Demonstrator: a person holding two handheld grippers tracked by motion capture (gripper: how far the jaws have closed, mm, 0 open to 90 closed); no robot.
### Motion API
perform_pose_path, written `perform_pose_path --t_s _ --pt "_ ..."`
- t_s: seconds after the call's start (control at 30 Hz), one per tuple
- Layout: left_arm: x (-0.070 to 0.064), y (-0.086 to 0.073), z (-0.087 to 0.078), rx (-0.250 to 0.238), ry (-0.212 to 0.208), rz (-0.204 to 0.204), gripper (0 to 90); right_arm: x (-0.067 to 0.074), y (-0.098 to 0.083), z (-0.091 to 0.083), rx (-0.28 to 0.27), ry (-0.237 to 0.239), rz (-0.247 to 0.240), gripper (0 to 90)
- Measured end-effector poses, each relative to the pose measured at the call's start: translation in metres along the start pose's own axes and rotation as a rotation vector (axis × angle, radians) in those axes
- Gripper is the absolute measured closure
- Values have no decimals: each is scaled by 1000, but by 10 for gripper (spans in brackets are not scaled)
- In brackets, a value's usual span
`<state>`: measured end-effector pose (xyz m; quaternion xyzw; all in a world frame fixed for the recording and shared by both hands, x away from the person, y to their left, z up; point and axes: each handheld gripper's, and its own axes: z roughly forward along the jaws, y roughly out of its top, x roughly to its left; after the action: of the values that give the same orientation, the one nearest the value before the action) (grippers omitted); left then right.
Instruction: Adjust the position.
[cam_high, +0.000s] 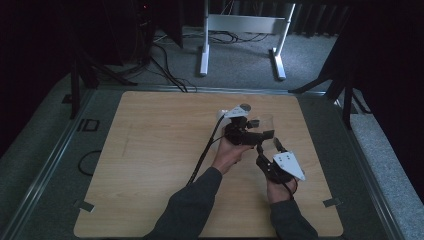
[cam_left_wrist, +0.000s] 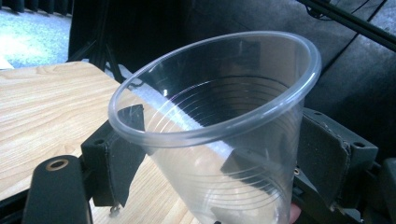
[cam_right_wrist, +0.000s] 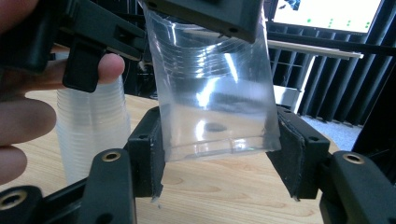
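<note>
Clamped at centre frame between the right gripper (cam_right_wrist: 217, 154) pads, a clear plastic cup (cam_right_wrist: 215, 98) is flanked by the left gripper (cam_left_wrist: 219, 158), whose grip cannot be told.

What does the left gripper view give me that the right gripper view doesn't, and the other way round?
Left gripper view: the clear cup seen from above its open rim, down into its ribbed inside. Right gripper view: the cup's flat bottom between the pads of the right hand-held gripper, which touch its sides, a stack of cups standing behind at the left, the person's fingers and a lit screen. Shared: the same cup and the wooden table.
</note>
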<state>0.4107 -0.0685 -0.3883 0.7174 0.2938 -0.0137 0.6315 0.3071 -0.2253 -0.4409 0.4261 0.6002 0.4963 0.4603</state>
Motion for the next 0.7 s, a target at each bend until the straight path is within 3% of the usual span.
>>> perform_pose_path --t_s 0.23,0.47,0.7 --pt "-2 1 -1 -25 8 10 220 0 1 -1 -4 1 -1 417" --pt "-2 1 0 -21 10 11 247 0 -1 0 4 3 -1 415" --pt "-5 1 -1 -27 22 38 266 -1 0 1 13 12 -1 408"
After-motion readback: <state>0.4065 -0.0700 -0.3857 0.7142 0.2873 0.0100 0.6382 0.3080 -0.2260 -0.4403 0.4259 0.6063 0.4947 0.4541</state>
